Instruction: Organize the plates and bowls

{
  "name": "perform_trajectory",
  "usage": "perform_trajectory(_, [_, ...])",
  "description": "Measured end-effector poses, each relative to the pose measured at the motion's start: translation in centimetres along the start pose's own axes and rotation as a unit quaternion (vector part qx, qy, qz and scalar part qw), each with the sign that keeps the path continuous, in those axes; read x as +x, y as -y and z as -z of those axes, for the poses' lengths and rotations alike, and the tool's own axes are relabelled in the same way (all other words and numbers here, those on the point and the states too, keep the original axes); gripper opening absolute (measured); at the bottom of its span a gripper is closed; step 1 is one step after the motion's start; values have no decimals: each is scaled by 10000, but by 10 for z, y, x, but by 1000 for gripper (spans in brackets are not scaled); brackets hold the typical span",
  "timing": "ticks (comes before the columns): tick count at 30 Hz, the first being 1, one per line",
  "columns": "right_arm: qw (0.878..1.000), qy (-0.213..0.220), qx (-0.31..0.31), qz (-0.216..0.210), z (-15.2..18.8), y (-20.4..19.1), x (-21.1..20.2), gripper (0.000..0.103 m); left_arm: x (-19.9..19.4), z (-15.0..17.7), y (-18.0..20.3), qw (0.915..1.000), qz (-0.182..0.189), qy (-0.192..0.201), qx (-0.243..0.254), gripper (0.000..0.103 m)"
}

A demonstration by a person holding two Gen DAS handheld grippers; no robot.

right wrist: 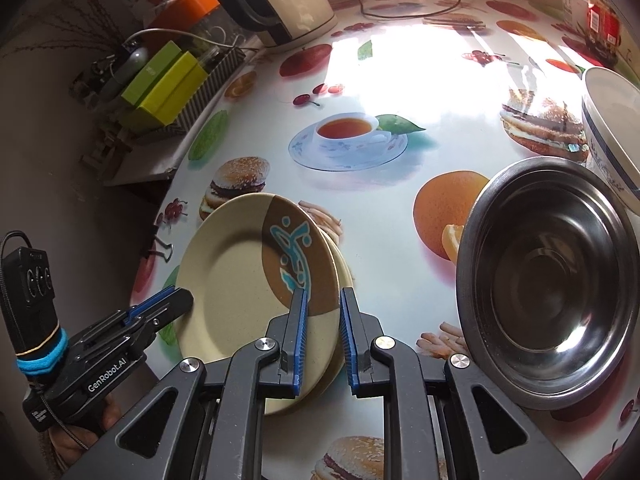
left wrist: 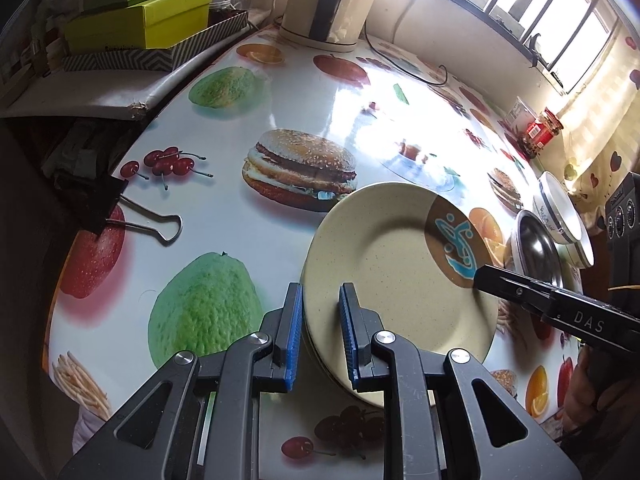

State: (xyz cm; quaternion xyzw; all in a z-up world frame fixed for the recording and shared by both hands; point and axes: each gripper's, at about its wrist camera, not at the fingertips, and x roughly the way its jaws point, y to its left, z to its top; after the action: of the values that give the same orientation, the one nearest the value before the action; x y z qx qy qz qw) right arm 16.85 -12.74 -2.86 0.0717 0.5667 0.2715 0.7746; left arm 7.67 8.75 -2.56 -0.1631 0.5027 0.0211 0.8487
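Plates: in your left wrist view, the stacked plates [left wrist: 392,280] sit near-right on the table [left wrist: 224,240]; your left gripper [left wrist: 320,336] clamps their near-left rim.
Progress: plates look gathered, bowls likely still to sort.
Right view: your right gripper [right wrist: 323,340] pinches the stack's right rim.
Bowls: steel bowl [right wrist: 552,280] and white bowl [right wrist: 612,128] sit right, apart.

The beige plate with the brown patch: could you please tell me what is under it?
Under the top plate a second beige plate's rim peeks out. The printed tablecloth lies beneath both. The rest of the lower plate is covered.
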Motion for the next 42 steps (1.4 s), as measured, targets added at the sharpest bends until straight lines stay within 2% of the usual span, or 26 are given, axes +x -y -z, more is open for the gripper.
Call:
perform_trajectory(13, [10000,71,-24,65,3,-3,-2,18,-1,0,2,10000,-33,1,-6,19])
perform_trajectory(17, [9996,214,-72,140,5,-6,-7,28,-6,1,4,9998,-118,118,75,19])
perform_trajectory(20, [9993,335,-108,137,7,-10,-14,39,-13,2,7,9992,-204,263,203,25])
perform_trajectory(23, [9987,462,-91,210,10,-12,-22,40,-24,3,9,9985,-239,419,268,29])
perform_trajectory(27, [9969,750,-13,254,15,-13,-41,44,-39,4,16,9973,-181,634,327,41])
perform_trajectory(32, [9913,1190,-16,570,25,-14,-70,50,-57,5,36,9920,-359,989,701,45])
perform_trajectory(36, [9849,1505,31,859,37,-7,-94,54,-67,4,51,9900,-121,1150,807,45])
perform_trajectory(42, [9731,1859,125,1356,55,12,-128,57,-76,3,85,9835,28,1347,1206,45])
